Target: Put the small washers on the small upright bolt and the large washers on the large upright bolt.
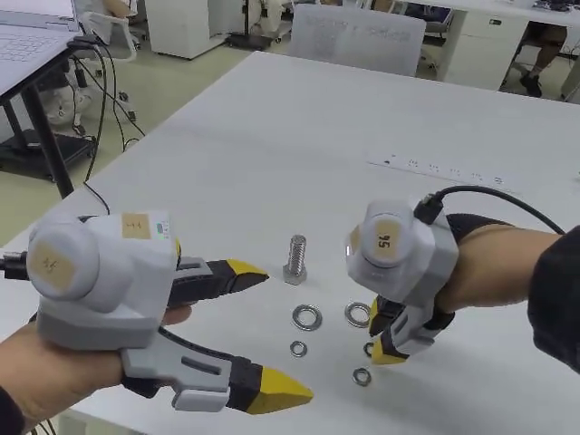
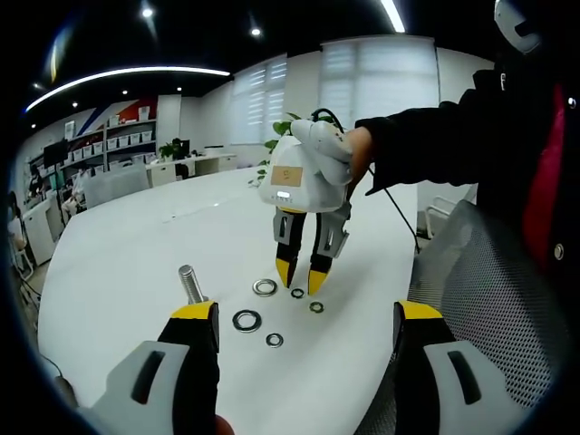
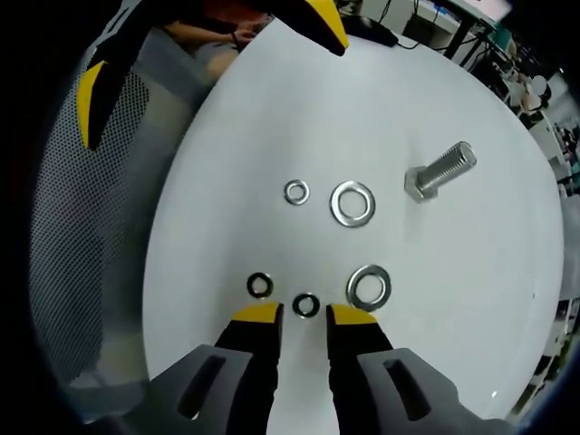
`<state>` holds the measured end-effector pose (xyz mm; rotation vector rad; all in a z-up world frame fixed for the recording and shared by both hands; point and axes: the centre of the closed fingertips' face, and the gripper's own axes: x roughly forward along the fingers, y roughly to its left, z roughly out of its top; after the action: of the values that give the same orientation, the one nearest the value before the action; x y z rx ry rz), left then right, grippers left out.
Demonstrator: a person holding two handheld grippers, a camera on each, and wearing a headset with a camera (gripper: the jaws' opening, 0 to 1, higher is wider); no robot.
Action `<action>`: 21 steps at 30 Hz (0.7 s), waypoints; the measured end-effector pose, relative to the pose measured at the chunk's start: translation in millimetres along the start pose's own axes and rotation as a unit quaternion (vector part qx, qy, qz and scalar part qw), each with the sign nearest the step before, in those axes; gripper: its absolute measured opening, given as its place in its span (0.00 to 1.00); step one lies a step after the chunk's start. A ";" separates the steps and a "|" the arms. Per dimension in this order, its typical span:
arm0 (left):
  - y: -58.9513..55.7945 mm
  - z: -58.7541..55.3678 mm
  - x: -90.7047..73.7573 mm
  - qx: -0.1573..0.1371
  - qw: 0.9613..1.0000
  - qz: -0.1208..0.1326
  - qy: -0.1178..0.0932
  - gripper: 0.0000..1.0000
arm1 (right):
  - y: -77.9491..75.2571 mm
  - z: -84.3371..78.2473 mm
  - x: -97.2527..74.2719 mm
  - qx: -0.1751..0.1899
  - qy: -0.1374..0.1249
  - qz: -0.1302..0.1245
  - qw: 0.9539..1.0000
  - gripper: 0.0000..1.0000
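Note:
One steel bolt (image 1: 295,260) stands upright on the white table (image 1: 272,154). Two large washers (image 1: 307,317) (image 1: 357,314) and small washers (image 1: 298,348) (image 1: 362,376) lie flat in front of it. My right gripper (image 1: 381,337) points down at the table, open, jaws narrowly apart. In the right gripper view a small washer (image 3: 306,304) lies between that gripper's (image 3: 304,314) tips, with a large washer (image 3: 369,286) and the bolt (image 3: 439,170) beyond. My left gripper (image 1: 270,331) hovers wide open at the near left, holding nothing. The left gripper view has the right gripper (image 2: 299,281) over the washers.
A long pale strip (image 1: 444,169) lies on the table behind the right gripper. A mesh chair (image 2: 480,299) sits at the table's near edge. A laptop (image 1: 32,36) on a side stand and cables are at far left.

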<state>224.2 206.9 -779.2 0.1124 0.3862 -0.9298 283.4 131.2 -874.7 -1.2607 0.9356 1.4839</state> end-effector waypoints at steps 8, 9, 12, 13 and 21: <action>-0.4 1.9 0.3 -0.004 1.000 -0.002 -0.007 0.79 | -0.9 -1.6 3.2 0.000 0.004 0.001 1.000 0.20; -0.3 2.2 0.3 -0.004 1.000 -0.002 -0.008 0.79 | -0.8 -1.6 3.4 0.000 0.004 0.001 1.000 0.20; -0.1 2.3 0.4 -0.005 1.000 -0.002 -0.008 0.79 | -1.7 -1.5 3.9 -0.001 0.004 0.000 1.000 0.19; -0.1 2.3 0.4 -0.005 1.000 -0.002 -0.008 0.79 | -1.7 -1.4 4.0 -0.001 0.004 0.000 1.000 0.19; 0.0 2.9 0.4 -0.006 1.000 -0.001 -0.010 0.79 | -2.7 -1.2 4.8 -0.006 0.008 -0.002 1.000 0.19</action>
<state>225.1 205.9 -776.7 0.0923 0.3736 -0.9306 286.3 131.7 -879.6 -1.2838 0.9357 1.4814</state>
